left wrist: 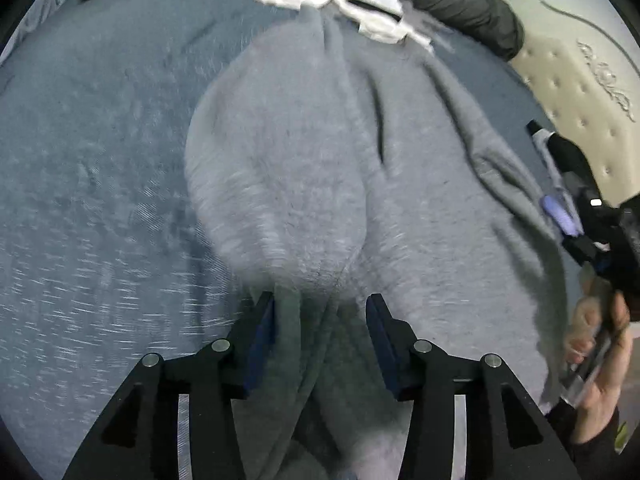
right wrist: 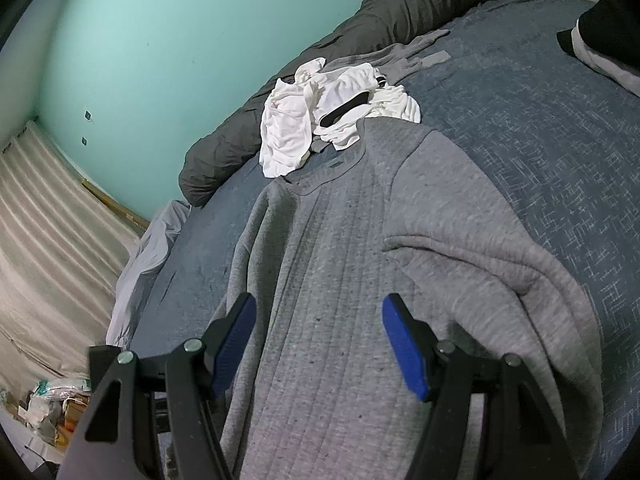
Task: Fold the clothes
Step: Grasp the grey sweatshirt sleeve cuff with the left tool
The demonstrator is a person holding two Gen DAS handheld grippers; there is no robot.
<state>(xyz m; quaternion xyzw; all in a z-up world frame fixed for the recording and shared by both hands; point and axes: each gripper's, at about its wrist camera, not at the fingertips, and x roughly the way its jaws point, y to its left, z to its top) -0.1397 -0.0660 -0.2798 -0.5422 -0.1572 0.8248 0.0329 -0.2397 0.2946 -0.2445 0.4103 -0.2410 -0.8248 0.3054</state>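
While the grey sweatshirt (right wrist: 344,280) lies spread on the blue bedspread (right wrist: 540,128), its ribbed neckline points toward the far side of the bed and one sleeve (right wrist: 472,256) is folded in across the body, leaving a thick rounded fold along that side. In the left wrist view the same garment (left wrist: 280,168) looks blurred and bunched, with deep creases running away from the camera. A ridge of its fabric rises between the two blue-padded fingers of the left gripper (left wrist: 320,312); the jaws stand apart, and whether the pads touch the cloth cannot be told through the blur. The right gripper (right wrist: 320,320) hovers over the lower chest of the sweatshirt with its jaws wide and nothing between them — the blue pads (right wrist: 404,352) are clear of the fabric. At the right edge of the left wrist view a bare hand (left wrist: 596,360) grips the handle of that other tool. Just past the neckline sits a crumpled heap of white clothes (right wrist: 304,128), partly overlapping the collar, with a dark strip across it. Beyond the heap a dark grey duvet (right wrist: 360,40) is rolled along the far edge of the bed, against a turquoise wall (right wrist: 180,40). A tufted cream headboard (left wrist: 576,92) shows at the side.
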